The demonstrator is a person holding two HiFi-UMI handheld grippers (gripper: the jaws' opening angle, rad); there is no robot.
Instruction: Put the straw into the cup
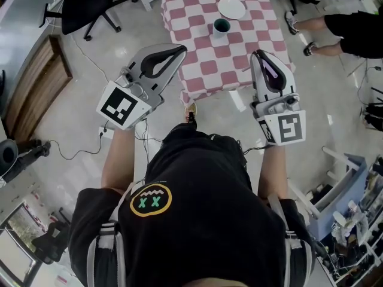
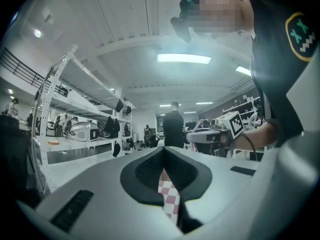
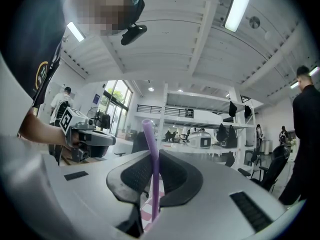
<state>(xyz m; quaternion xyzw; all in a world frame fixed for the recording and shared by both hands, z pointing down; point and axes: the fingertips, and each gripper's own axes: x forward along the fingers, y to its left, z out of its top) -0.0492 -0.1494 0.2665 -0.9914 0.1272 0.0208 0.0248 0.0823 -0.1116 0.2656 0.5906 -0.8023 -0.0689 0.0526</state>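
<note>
Right tongs (image 3: 155,154): clenched on the purple straw (image 3: 152,176). The straw stands roughly upright, crossing the line of the jaws, with its upper end well above them and its lower end below. In the head view it shows only as a purple streak inside the tong loop.

Left tongs (image 2: 163,151): closed on nothing, with only checked cloth showing through the gap beneath.

Key relation: the cup (image 1: 221,26) stands upright on the checked counter (image 1: 197,64), on the far side of both tongs and between their two lines. It lies far and to the left of the right tongs, and well apart from them. Both tongs are about equally distant from it (only the right one carries the straw).

Containers: the cup mouth is open and faces up. Its inside looks dark green, with no straw in it; whether it holds liquid cannot be determined. A white plate (image 1: 231,8) sits just beyond the cup and appears bare.

Judgement: the straw's lower end must be brought over the cup mouth before lowering.
</note>
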